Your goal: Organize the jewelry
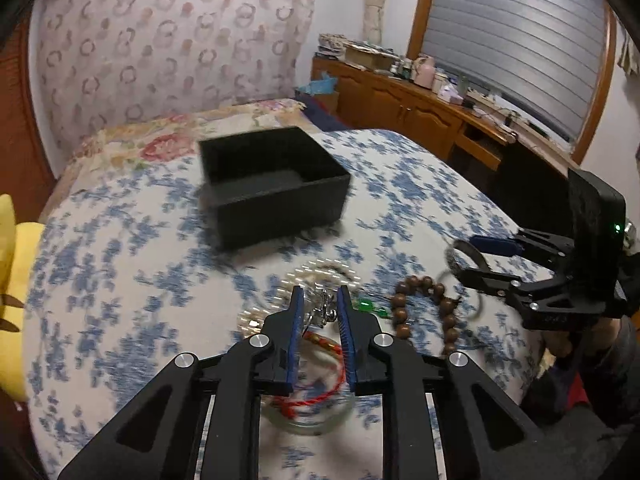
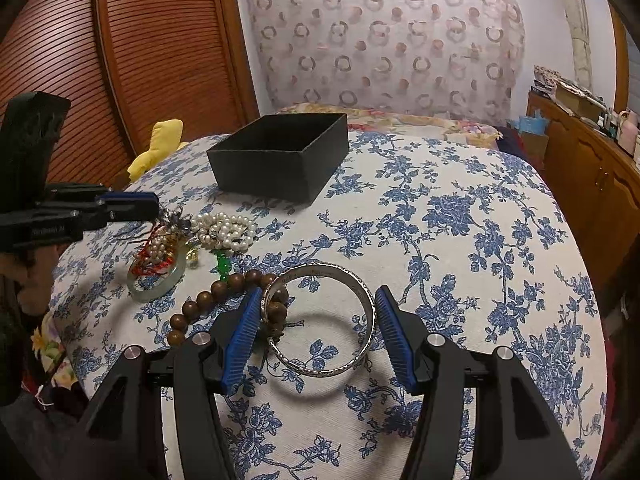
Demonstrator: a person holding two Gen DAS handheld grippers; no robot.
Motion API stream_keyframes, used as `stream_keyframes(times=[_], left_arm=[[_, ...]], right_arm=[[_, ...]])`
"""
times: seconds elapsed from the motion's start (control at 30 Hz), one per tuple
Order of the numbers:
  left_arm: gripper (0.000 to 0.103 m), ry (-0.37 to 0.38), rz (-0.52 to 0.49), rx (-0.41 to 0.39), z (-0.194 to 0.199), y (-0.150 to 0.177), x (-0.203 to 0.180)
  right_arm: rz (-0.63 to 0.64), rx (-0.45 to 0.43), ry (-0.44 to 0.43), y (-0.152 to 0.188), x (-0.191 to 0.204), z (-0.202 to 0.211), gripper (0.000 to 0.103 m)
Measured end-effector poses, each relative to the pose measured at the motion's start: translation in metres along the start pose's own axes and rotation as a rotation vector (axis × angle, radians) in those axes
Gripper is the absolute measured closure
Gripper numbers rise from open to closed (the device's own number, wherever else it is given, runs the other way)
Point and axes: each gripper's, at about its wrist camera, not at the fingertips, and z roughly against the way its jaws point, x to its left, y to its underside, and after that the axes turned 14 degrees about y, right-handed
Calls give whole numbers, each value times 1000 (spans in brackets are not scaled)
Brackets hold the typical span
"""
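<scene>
An open black box (image 1: 280, 204) (image 2: 276, 176) stands on the blue-flowered bedspread (image 2: 460, 240). In front of it lies a heap of jewelry: a pearl necklace (image 2: 224, 230), a pale jade bangle (image 2: 160, 286) with red cord, green beads (image 2: 223, 266) and a wooden bead bracelet (image 2: 212, 296). My left gripper (image 1: 319, 292) (image 2: 154, 204) hovers over the heap, nearly closed on a small silvery charm piece (image 1: 320, 310) with dark threads. My right gripper (image 2: 319, 289) (image 1: 466, 258) grips a silver bangle (image 2: 326, 373), a pad against each side of it.
A yellow soft toy (image 2: 160, 144) lies at the bed's left edge by slatted wooden doors (image 2: 120, 60). A cluttered wooden cabinet (image 2: 592, 176) runs along the right. Pillows and a patterned curtain (image 2: 380, 32) are behind the box.
</scene>
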Motion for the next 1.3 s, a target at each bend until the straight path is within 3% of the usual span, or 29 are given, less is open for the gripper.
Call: stream_keyframes(times=[0.23,0.4,0.5,0.57,0.9,1.03,1.3], left_arm=[[84,-76,26,-2,14,-2,24],[83,-57,65,8,15,4,38],[70,-42,68,-2,14,4,39],[69,-42,69,5,11,1,41],[55,11,92,143,-43,-20,71],[55,88,138,150,-49,-22,76],[55,98,129,132,-51,-29,67]], right_arm=[[10,3,-1,-1,5,-2,43],[12,2,-2,-1,7,-3,43],[15,5,-1,0,8,-3,43],[18,6,-2,0,10,-4,43],[19,8,-4,-1,10,-5,43],[19,9,-5,0,11,-5,43],[20,9,-6,0,10,-6,43]])
